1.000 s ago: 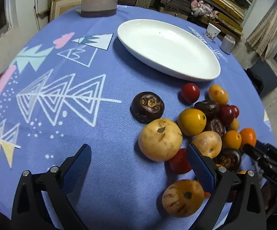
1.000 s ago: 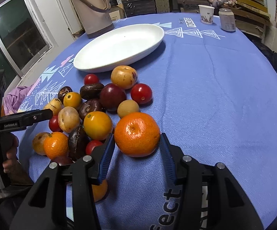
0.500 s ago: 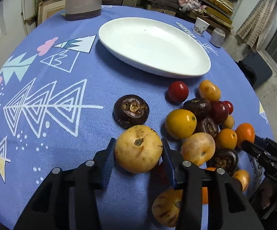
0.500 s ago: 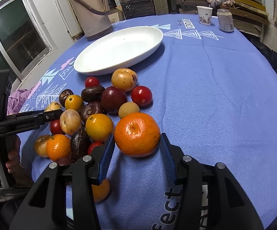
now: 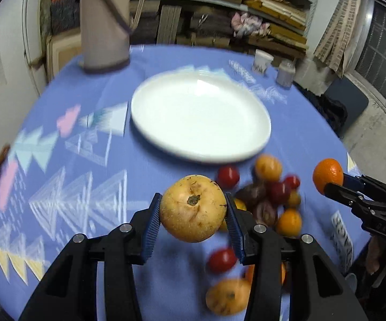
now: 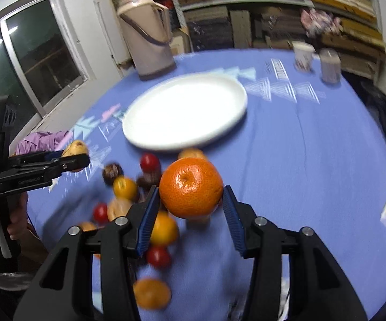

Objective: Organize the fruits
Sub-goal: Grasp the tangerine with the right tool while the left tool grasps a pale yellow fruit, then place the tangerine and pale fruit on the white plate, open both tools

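Note:
My left gripper (image 5: pixel 193 210) is shut on a yellow pear (image 5: pixel 193 208) and holds it above the blue tablecloth, short of the white oval plate (image 5: pixel 201 117). My right gripper (image 6: pixel 190 195) is shut on an orange mandarin (image 6: pixel 191 187), also lifted off the cloth. The plate (image 6: pixel 184 112) is empty in both views. A pile of several small fruits (image 5: pixel 270 195) lies on the cloth below and between the grippers; it also shows in the right wrist view (image 6: pixel 128 190). The right gripper with the mandarin (image 5: pixel 328 175) shows at the right of the left wrist view.
A beige thermos jug (image 5: pixel 104 24) stands behind the plate at the back left. A paper cup (image 5: pixel 263 60) and a can (image 5: pixel 286 73) stand at the far right edge. Shelves with stacked goods lie behind the round table.
My left gripper closed on the pear and lifted it off the cloth. My right gripper lifted the mandarin. Both have risen and face the plate.

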Available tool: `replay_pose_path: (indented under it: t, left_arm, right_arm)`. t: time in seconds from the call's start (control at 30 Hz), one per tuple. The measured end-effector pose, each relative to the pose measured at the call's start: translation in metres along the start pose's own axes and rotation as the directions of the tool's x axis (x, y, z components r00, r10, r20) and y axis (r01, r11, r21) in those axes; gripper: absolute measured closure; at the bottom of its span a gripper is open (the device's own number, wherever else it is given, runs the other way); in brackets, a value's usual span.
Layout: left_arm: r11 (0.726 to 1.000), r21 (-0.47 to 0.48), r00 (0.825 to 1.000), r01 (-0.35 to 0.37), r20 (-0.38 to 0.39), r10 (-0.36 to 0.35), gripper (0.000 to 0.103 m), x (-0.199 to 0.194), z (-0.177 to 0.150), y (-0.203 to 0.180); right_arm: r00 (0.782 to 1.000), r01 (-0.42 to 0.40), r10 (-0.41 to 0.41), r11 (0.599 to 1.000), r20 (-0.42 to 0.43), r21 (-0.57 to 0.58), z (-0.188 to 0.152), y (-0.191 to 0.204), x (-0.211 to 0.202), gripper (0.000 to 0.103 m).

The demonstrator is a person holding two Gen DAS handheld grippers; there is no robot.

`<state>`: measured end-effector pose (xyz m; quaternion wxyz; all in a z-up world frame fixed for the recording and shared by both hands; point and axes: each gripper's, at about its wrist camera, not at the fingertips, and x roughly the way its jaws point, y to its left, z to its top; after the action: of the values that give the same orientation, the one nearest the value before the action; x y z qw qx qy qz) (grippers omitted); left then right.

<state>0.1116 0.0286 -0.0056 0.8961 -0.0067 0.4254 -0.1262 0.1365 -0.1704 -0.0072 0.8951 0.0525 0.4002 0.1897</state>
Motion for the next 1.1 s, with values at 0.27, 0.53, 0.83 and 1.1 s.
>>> replay_pose_path:
  t: [0.27,0.53,0.83,1.1]
  left_arm:
    - [0.998,0.004,0.996,-0.062,-0.058,0.062,0.057,0.080,0.085,0.008]
    - [0.994,-0.049,0.983,-0.097,-0.158,0.089,0.057,0.153,0.130,0.038]
    - [0.989,-0.058,0.977,-0.133,-0.174,0.121,0.056,0.198,0.165,0.052]
    - [0.987,-0.080,0.987,-0.141,-0.082,0.135,0.027,0.166,0.160,0.048]
  right_arm:
    - [0.996,0.015,-0.024,0.995,-0.084,-0.097,0.093,0.002,0.076,0.056]
    - [0.978,0.070,-0.086,0.993,-0.188,-0.090,0.138,-0.023,0.167,0.056]
    - [0.978,0.086,-0.099,0.993,-0.183,-0.079,0.173,-0.035,0.218,0.056]
    - [0.993,0.091,-0.097,0.992,-0.071,-0.084,0.168,-0.036,0.179,0.036]
